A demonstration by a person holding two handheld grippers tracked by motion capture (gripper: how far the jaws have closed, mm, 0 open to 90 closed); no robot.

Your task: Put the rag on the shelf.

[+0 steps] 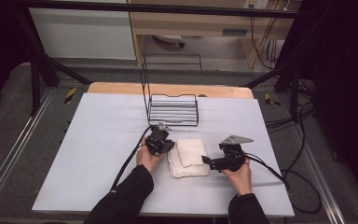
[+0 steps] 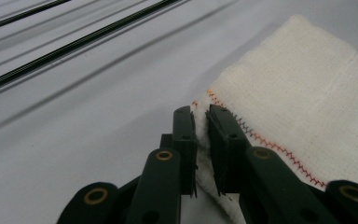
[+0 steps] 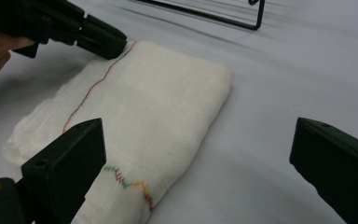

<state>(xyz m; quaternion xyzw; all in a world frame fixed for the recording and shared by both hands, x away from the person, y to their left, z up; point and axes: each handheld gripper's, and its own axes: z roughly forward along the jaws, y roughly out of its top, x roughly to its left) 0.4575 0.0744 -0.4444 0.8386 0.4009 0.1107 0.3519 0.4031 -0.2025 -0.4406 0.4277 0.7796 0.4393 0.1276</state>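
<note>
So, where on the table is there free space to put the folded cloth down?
The white table mat is bare left of the left gripper, and along the near edge between the two sleeves. A narrower bare strip lies right of the black wire rack. It is crowded in the middle, where the folded white cloth and right gripper sit.

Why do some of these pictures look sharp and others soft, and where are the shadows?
High view: even light on the table, dark surroundings, soft detail overall. Left gripper view: the folded cloth weave is crisp, the left claw pinching its edge; the rack wires behind blur and cast long faint shadows. Right gripper view: the right claw stands wide and dark, the cloth slightly soft.
</note>
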